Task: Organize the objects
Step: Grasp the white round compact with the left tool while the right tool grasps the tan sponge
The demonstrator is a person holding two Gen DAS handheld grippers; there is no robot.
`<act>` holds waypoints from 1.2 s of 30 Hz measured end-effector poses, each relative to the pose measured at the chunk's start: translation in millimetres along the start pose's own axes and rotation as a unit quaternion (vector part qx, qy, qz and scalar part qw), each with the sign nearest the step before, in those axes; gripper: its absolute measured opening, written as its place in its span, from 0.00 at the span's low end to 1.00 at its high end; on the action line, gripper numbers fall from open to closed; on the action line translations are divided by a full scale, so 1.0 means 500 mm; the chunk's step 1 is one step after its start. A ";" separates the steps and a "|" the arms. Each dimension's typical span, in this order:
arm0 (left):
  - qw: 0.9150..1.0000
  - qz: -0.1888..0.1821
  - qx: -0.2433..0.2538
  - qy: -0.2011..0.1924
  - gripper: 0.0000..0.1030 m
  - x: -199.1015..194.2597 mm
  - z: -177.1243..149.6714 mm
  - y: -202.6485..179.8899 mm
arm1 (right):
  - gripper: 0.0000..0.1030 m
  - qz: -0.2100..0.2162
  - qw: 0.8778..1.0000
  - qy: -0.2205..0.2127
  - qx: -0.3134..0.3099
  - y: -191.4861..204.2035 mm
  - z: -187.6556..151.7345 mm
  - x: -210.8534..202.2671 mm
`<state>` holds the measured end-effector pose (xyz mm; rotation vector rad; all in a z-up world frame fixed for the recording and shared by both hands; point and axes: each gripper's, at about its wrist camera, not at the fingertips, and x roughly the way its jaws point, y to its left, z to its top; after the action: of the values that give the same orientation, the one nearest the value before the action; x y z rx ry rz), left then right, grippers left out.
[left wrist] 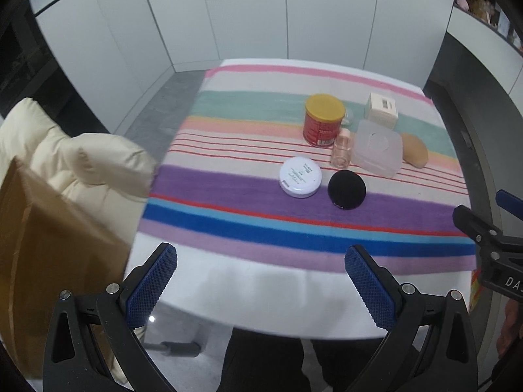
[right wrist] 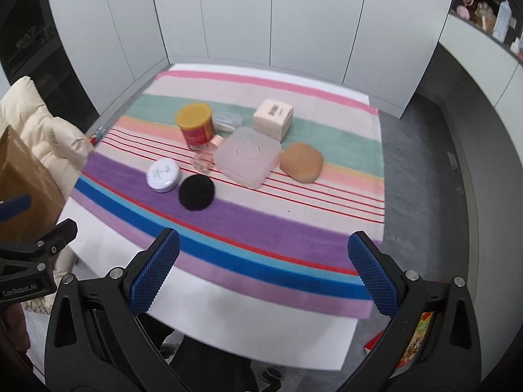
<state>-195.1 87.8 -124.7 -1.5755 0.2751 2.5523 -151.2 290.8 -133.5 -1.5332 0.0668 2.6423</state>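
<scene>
On the striped cloth (left wrist: 228,202) (right wrist: 294,228) stand a red can with a yellow lid (left wrist: 323,119) (right wrist: 195,125), a small pink bottle (left wrist: 341,148) (right wrist: 207,155), a white round tin (left wrist: 300,177) (right wrist: 163,174), a black round puff (left wrist: 346,189) (right wrist: 196,192), a clear lidded box (left wrist: 377,152) (right wrist: 248,156), a cream carton (left wrist: 382,109) (right wrist: 274,117) and a tan sponge (left wrist: 415,153) (right wrist: 302,161). My left gripper (left wrist: 261,261) is open and empty above the table's near edge. My right gripper (right wrist: 264,248) is open and empty, likewise short of the objects.
A cream padded jacket (left wrist: 75,156) (right wrist: 39,130) and a brown paper bag (left wrist: 49,248) (right wrist: 23,189) sit at the table's left. A small clear round container (right wrist: 226,120) lies behind the can. White cabinets stand behind the table. A colourful box (right wrist: 415,339) is on the floor at right.
</scene>
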 end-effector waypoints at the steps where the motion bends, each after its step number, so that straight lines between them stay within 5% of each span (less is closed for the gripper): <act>1: 1.000 -0.002 0.002 0.003 1.00 0.021 0.005 -0.007 | 1.00 0.000 1.000 0.005 0.001 -0.003 0.000 0.019; 16: 0.999 -0.014 0.010 0.040 0.92 0.256 0.041 -0.032 | 1.00 -0.016 0.999 0.040 0.023 -0.065 0.014 0.242; 26: 0.999 -0.041 -0.007 0.018 0.90 0.300 0.079 -0.040 | 1.00 -0.032 0.997 0.044 0.058 -0.121 0.049 0.314; 33: 0.999 -0.048 0.004 -0.004 0.61 0.305 0.099 -0.066 | 0.92 -0.028 0.998 0.020 0.052 -0.121 0.106 0.344; 36: 0.999 -0.047 0.009 -0.002 0.57 0.305 0.112 -0.063 | 0.74 -0.025 0.999 0.012 0.045 -0.117 0.122 0.345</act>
<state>-305.5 133.1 -239.2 -1.5396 0.2176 2.4736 -283.4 362.8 -252.6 -1.5172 0.1441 2.5467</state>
